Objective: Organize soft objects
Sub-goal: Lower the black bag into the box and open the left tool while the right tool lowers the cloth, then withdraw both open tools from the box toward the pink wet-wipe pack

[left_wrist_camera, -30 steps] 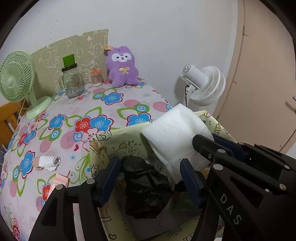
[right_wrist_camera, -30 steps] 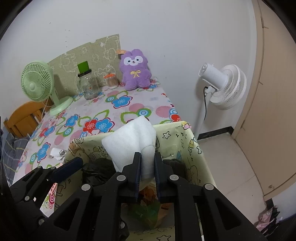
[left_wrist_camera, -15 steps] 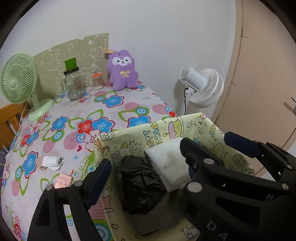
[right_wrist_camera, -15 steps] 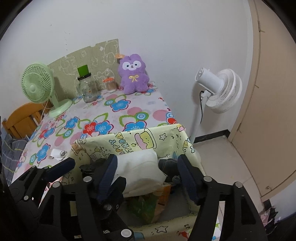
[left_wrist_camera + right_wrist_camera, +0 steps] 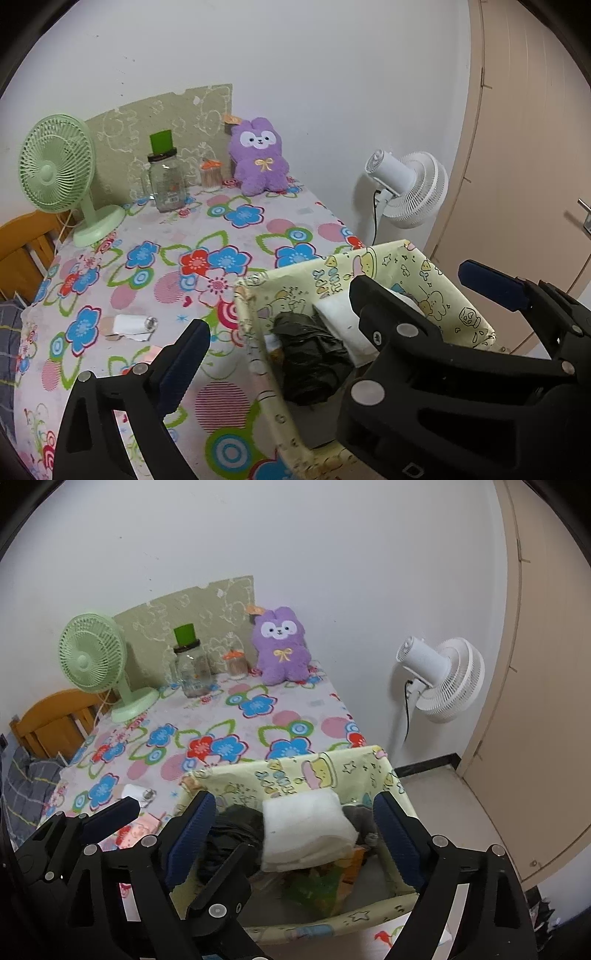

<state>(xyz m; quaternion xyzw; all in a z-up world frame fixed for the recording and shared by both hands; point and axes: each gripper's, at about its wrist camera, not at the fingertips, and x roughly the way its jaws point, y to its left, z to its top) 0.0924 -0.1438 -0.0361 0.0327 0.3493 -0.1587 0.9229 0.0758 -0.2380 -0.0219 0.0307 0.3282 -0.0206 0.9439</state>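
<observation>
A folded white soft pad (image 5: 306, 829) lies inside the yellow cartoon-print fabric bin (image 5: 295, 771) on top of a black bag (image 5: 229, 830) and other items. It also shows in the left wrist view (image 5: 338, 321), beside the black bag (image 5: 310, 354) in the bin (image 5: 255, 332). My right gripper (image 5: 293, 834) is open and empty, its jaws wide on either side of the pad, just above the bin. My left gripper (image 5: 343, 317) is open and empty over the bin's left wall. A purple plush toy (image 5: 258, 160) sits at the table's far edge by the wall.
The floral-cloth table (image 5: 166, 258) holds a green desk fan (image 5: 59, 170), a glass jar (image 5: 166, 181), a small container (image 5: 211, 177) and a white roll (image 5: 129, 326). A white standing fan (image 5: 439, 679) is right of the table. A wooden chair (image 5: 55, 720) is at the left.
My right gripper opened and let go of the white pad, which dropped into the bin. Both grippers then drew back and up from the bin.
</observation>
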